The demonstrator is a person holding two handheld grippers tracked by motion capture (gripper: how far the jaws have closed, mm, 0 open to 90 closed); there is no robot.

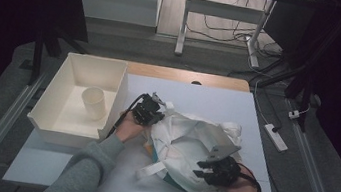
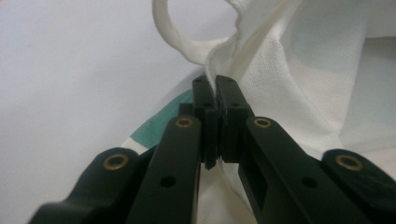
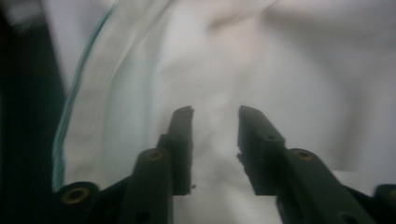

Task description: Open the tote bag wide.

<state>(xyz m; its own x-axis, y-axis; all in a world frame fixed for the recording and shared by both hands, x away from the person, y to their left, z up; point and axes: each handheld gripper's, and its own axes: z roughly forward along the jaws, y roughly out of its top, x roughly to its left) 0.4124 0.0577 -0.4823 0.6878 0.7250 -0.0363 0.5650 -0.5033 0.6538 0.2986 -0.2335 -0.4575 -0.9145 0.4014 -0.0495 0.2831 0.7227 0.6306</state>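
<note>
A white bag (image 1: 191, 147) lies crumpled near the table's (image 1: 218, 100) front edge. The left claw (image 2: 215, 91) is pinched tight on the bag's edge; its own view shows a loop handle (image 2: 175, 35) and a green patch. The right claw (image 3: 215, 114) hangs narrowly parted over the cloth, gripping nothing. No writing is readable.
</note>
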